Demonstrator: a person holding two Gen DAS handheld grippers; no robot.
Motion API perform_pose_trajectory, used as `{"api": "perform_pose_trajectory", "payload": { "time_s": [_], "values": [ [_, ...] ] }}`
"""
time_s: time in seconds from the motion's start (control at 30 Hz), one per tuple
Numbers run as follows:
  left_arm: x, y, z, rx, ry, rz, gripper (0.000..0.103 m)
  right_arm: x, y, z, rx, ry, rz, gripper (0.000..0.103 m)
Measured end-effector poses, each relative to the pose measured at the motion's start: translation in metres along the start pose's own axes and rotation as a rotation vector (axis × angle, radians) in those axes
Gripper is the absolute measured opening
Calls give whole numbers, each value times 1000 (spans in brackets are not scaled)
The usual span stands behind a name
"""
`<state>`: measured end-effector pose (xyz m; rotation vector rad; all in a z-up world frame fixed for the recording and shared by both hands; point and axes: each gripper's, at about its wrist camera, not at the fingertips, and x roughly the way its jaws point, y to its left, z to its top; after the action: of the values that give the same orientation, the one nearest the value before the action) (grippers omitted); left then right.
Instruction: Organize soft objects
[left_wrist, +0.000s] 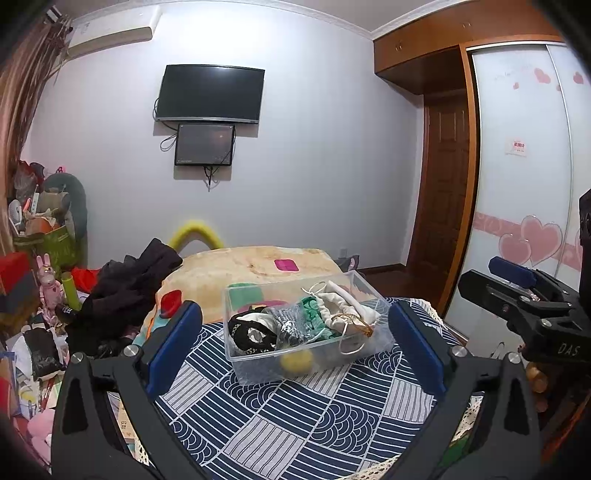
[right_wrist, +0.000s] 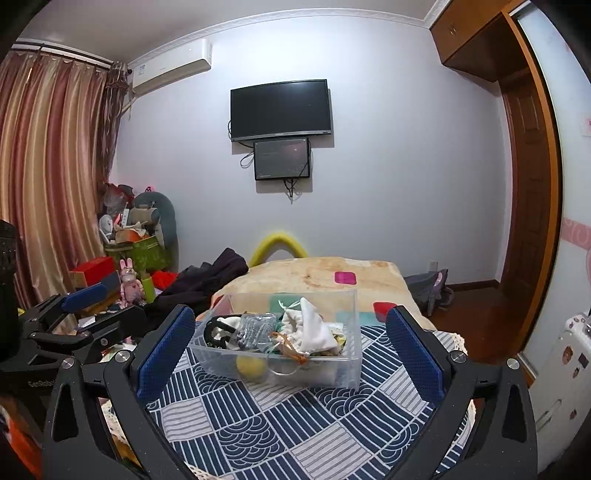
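A clear plastic box (left_wrist: 373, 295) stands on a blue and white patterned cloth (left_wrist: 295, 417). It holds several soft items: a white drawstring pouch (left_wrist: 347, 306), a green knit piece (left_wrist: 314, 314), a grey piece (left_wrist: 286, 321), a black and white item (left_wrist: 247, 332) and a yellow ball (left_wrist: 295, 360). The box also shows in the right wrist view (right_wrist: 351, 306) with the pouch (right_wrist: 314, 328) and the ball (right_wrist: 251, 365). My left gripper (left_wrist: 295, 343) is open and empty, held back from the box. My right gripper (right_wrist: 291, 350) is open and empty too.
A beige blanket (left_wrist: 240, 266) with a pink square (left_wrist: 286, 265) covers the bed behind the box. Dark clothes (left_wrist: 125, 291) lie heaped at the left. Clutter and toys fill the left floor (left_wrist: 40, 295). A wardrobe (left_wrist: 524, 166) and door stand at the right.
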<state>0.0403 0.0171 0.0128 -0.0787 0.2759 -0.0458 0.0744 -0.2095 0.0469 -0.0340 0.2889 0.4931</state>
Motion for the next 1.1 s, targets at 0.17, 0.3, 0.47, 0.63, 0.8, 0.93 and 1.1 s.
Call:
{"api": "perform_pose_trajectory", "payload": {
  "time_s": [0.17,0.3,0.47,0.63,0.8,0.93,1.1],
  "values": [
    [0,0,0,0,-1,1,102,-1,0,1,-1,-1,2,103],
    [0,-1,0,0,-2,0,102,-3,1,2,0,-2,2,103],
    [-1,-1,0,5,-4,1,102,-3,1,2,-1,-2,3,103],
    [-3,-1,1,5,-10,-1,102,-4,2,3,-1,-2,4,103],
    [-4,-1,2,4,-12,-1,102,-4,2,4,-1,-2,4,103],
    [-7,-1,3,6,-18,-5,103,-4,2,4,3,6,5,103],
    [-8,1,4,10,-20,-11,103,-3,2,4,2,7,6,103]
  ]
}}
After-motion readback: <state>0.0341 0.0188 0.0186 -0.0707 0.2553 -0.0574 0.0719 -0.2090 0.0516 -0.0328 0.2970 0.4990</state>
